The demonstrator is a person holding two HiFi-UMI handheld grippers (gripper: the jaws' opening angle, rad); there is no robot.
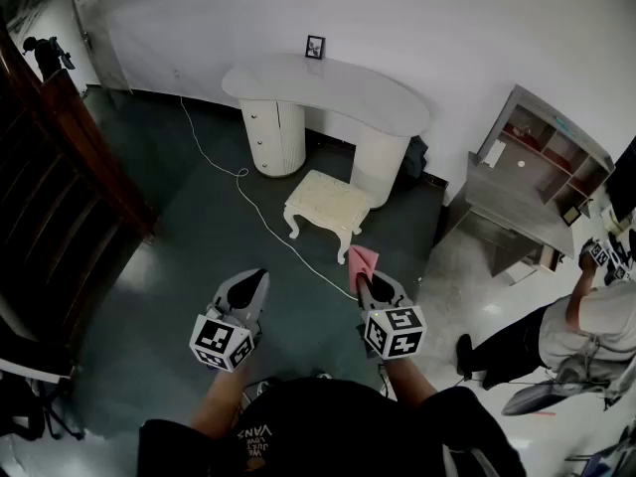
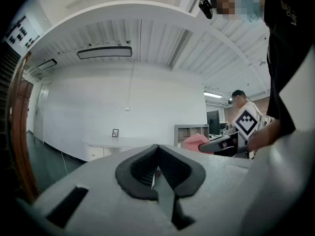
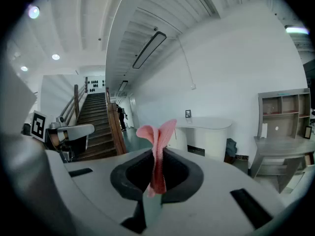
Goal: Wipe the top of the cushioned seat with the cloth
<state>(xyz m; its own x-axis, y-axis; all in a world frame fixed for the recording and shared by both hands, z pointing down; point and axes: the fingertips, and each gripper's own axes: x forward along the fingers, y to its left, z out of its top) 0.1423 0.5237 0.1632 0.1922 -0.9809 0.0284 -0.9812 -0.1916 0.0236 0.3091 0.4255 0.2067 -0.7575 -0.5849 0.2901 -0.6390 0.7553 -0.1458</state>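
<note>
The cream cushioned seat [image 1: 328, 203] stands on the dark floor in front of the white desk [image 1: 328, 89], some way ahead of both grippers. My right gripper [image 1: 362, 278] is shut on a pink cloth [image 1: 362, 262], which sticks up from between its jaws; the cloth [image 3: 158, 146] fills the middle of the right gripper view. My left gripper [image 1: 254, 280] is held level with it to the left, jaws together and holding nothing [image 2: 157, 167]. From the left gripper view the right gripper and cloth [image 2: 197, 140] show at the right.
A white cable [image 1: 260, 213] runs across the floor left of the seat. A grey shelf desk [image 1: 532, 192] stands at right, and a seated person [image 1: 556, 336] is at lower right. Dark wooden stairs [image 1: 60, 177] rise at left.
</note>
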